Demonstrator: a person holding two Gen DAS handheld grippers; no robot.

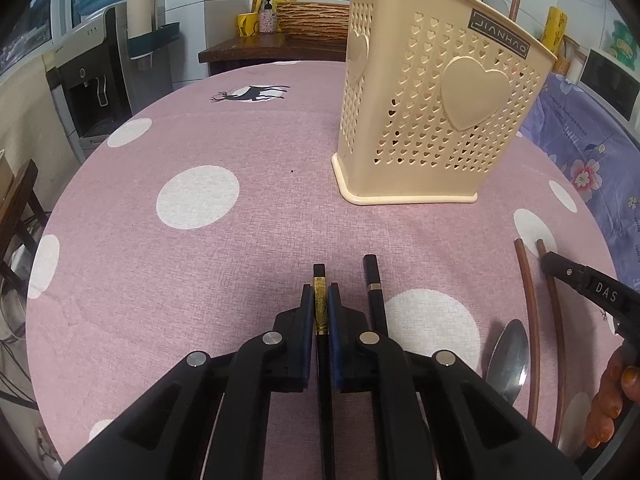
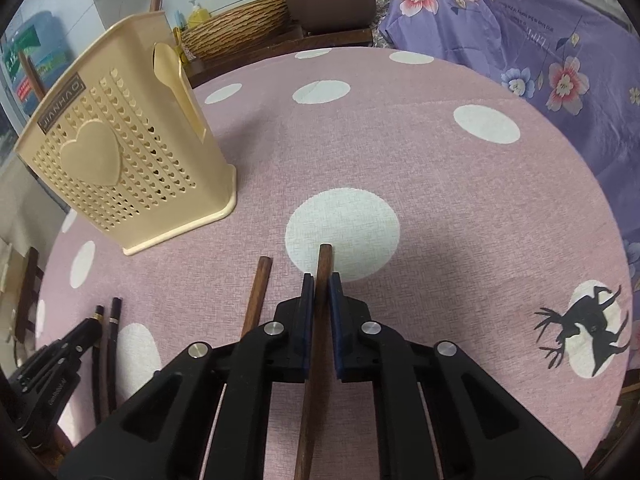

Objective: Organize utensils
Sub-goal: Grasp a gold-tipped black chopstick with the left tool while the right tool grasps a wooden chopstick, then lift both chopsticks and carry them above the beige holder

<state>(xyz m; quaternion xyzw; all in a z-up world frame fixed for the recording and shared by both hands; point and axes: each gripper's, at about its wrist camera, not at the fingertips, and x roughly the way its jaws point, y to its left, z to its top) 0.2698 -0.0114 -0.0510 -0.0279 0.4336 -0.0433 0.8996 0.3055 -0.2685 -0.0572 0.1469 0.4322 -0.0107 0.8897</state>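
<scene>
Both grippers are clenched; the left gripper (image 1: pixel 320 300) grasps a black chopstick (image 1: pixel 319 280) at its gold band, and the right gripper (image 2: pixel 320 290) grasps a brown wooden chopstick (image 2: pixel 323 264) near its far end. Each stick lies low over the bench (image 1: pixel 200 240), its long axis running near to far in line with the fingers that pinch it; its twin lies parallel just beside it, the second black chopstick (image 1: pixel 374 292) to the right of the left gripper, the second brown chopstick (image 2: pixel 258 292) to the left of the right one. A cream holder (image 1: pixel 432 100) with heart-shaped holes stands upright farther off, up and to the right of the left gripper, up and to the left of the right gripper, so it sits between the two; neither hand looks plainly nearer. My guess is each stick must be lifted and tipped on end to drop in. A metal spoon (image 1: pixel 508 356) lies near the brown pair. A pink dotted cloth covers the bench; beyond are a water dispenser (image 1: pixel 92 80), a woven basket (image 1: pixel 312 20) and a purple flowered cloth (image 2: pixel 540 40).
</scene>
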